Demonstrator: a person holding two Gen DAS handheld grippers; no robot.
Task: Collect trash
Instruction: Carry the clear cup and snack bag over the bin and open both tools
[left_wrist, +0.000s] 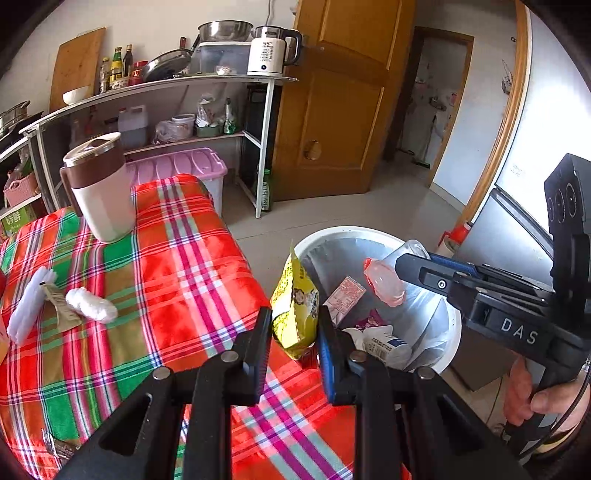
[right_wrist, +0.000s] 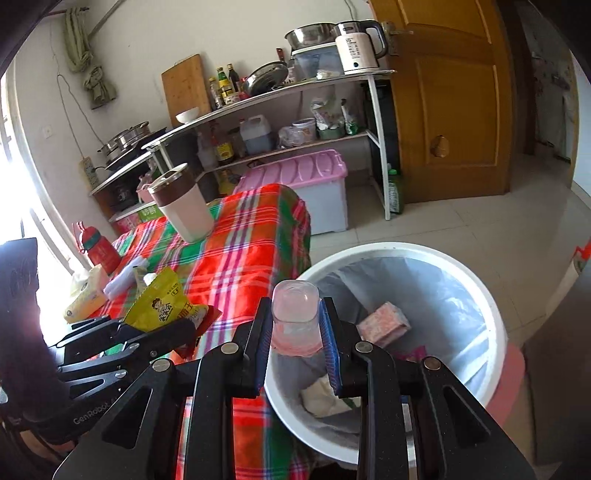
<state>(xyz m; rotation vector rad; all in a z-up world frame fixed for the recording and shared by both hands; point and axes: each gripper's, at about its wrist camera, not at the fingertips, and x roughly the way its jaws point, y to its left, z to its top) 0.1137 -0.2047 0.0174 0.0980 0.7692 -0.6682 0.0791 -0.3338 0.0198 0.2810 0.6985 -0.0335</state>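
Yellow snack packet (left_wrist: 295, 306) is pinched between the left gripper (left_wrist: 293, 332) fingers, at the table edge just beside the white trash bin (left_wrist: 373, 236). Right gripper (right_wrist: 297, 328) is clamped on a clear plastic bottle (right_wrist: 295, 317) with a pink tint, held over the bin opening. Bin has a grey liner, with a pink carton (right_wrist: 384, 321) and crumpled paper inside. White tissue wads (left_wrist: 90, 304) lie on the plaid tablecloth (left_wrist: 184, 258), well apart from the bin; brown-and-cream mug (left_wrist: 98, 188) stands upright farther back.
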